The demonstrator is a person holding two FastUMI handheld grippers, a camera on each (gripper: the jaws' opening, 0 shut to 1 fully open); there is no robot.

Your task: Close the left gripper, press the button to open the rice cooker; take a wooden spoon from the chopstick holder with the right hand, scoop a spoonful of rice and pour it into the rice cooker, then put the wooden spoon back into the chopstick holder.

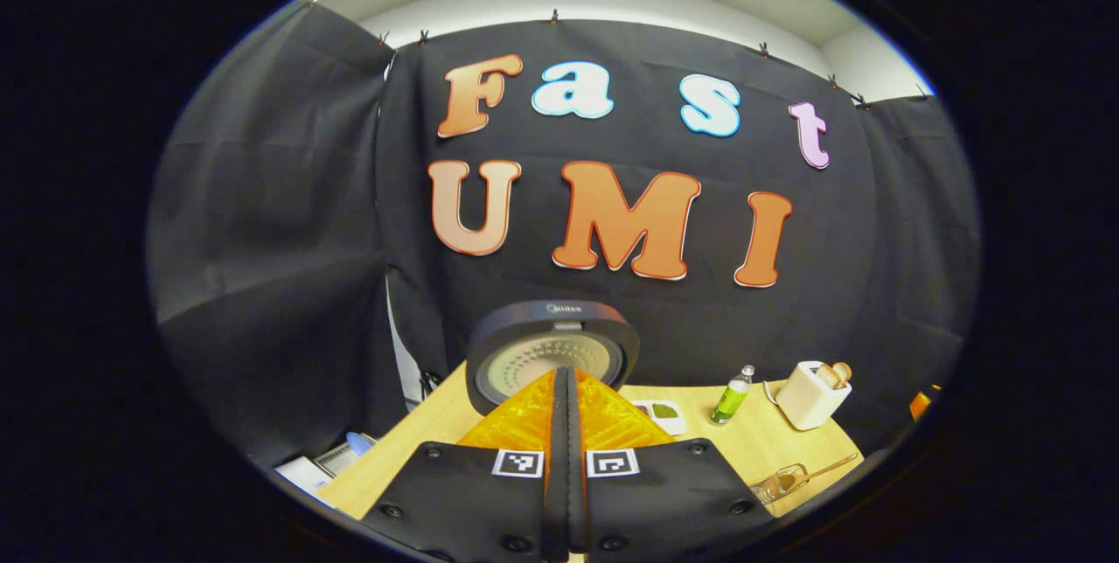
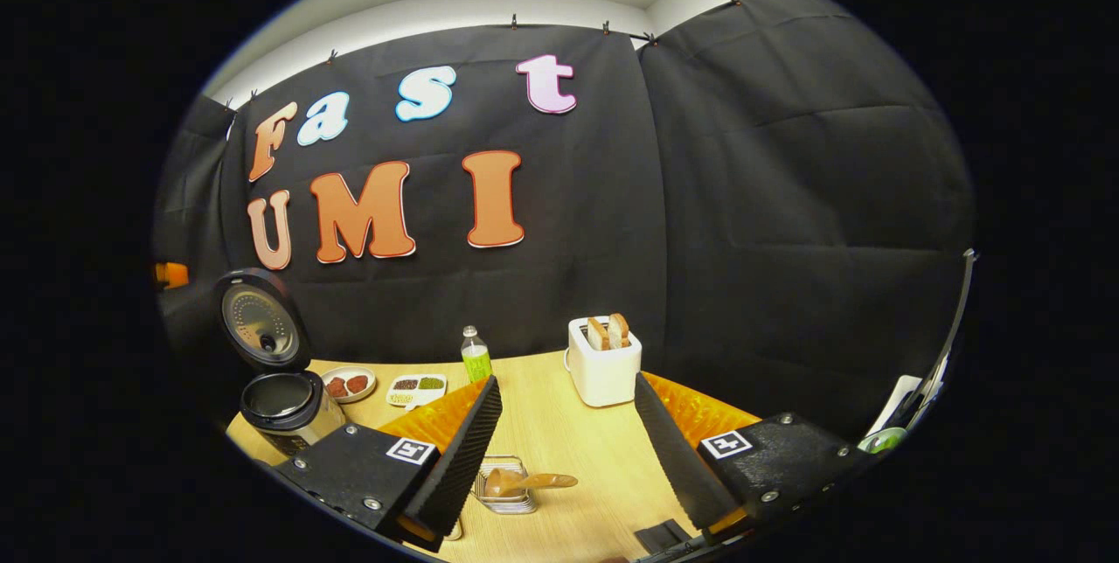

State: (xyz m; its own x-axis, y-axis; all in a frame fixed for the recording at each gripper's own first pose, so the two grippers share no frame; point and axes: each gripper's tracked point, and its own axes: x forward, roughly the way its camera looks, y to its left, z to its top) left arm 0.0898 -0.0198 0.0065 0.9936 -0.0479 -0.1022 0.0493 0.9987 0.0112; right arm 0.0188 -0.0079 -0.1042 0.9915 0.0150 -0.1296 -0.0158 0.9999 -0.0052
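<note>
One rice cooker [image 2: 284, 401] stands near the left edge of the table [image 2: 559, 441], its lid [image 2: 260, 320] raised upright and the dark inner pot open to view. In the left gripper view the left gripper [image 1: 566, 384] has its two fingers pressed together with no gap, nothing between them, just in front of the raised lid [image 1: 551, 353]. In the right gripper view the right gripper [image 2: 568, 423] has its two fingers spread wide apart, holding nothing. Between them, toward the near edge of the table, sits one wire chopstick holder [image 2: 505, 486] with one wooden spoon [image 2: 524, 482] lying across it, its handle pointing right. Along the far edge stand one round plate [image 2: 348, 384] with two reddish pieces, one small divided dish [image 2: 418, 386] of grains, one green bottle [image 2: 476, 355] and one white toaster [image 2: 603, 366] with two slices of bread [image 2: 608, 331] standing in it. The toaster is the rightmost of these; the bottle stands between it and the dish.
</note>
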